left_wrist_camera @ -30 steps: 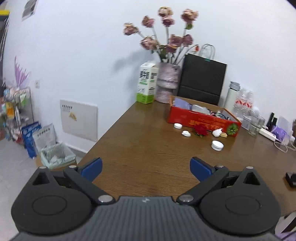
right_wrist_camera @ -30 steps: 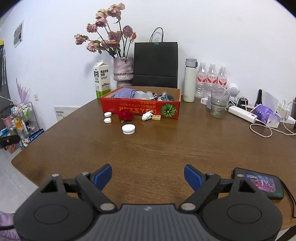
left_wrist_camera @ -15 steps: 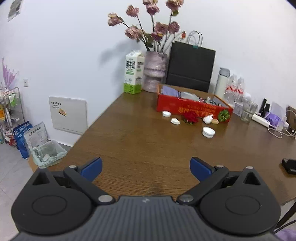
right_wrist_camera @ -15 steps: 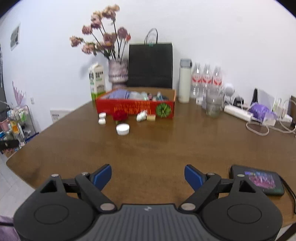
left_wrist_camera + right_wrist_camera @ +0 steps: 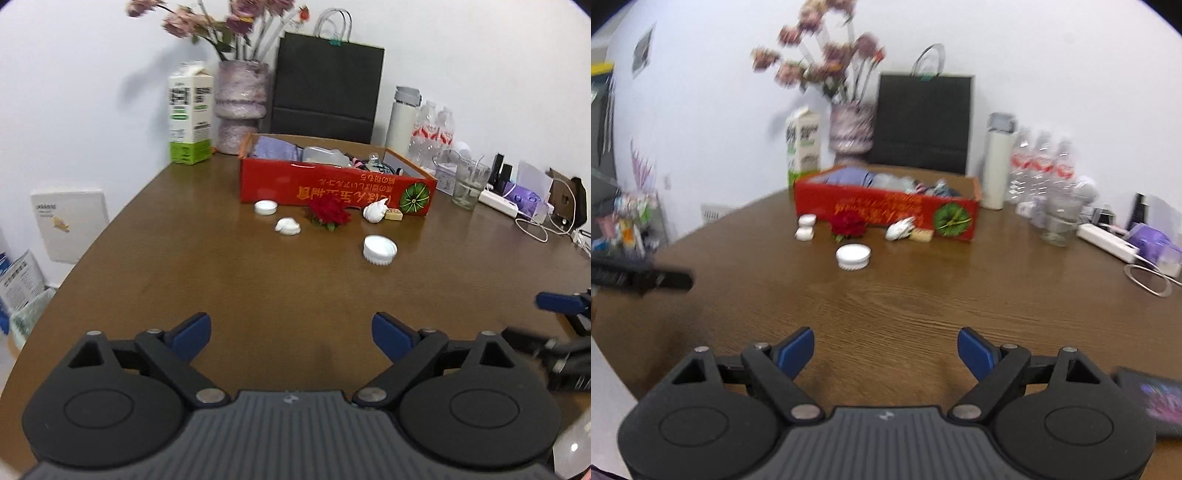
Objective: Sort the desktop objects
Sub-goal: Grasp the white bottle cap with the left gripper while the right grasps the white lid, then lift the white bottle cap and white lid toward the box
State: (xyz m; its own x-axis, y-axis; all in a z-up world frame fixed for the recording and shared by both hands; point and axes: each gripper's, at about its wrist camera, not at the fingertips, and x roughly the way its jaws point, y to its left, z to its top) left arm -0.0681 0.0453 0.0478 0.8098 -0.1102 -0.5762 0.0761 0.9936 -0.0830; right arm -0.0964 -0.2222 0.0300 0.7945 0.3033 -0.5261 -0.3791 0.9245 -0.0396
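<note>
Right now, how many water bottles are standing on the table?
3. The bottles stand in a row by the back wall, right of the white flask. More may be hidden behind them.

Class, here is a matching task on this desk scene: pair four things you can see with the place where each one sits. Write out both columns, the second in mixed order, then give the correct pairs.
Things:
1. white ribbed round lid
2. red artificial rose
3. green and white milk carton
4. clear drinking glass

Places:
A. to the right of the red cardboard box, next to the white power strip
B. beside the mottled vase, by the wall
C. touching the front of the box
D. alone on the brown table, nearest the grippers

Pairs: 1-D, 2-C, 3-B, 4-A
</note>
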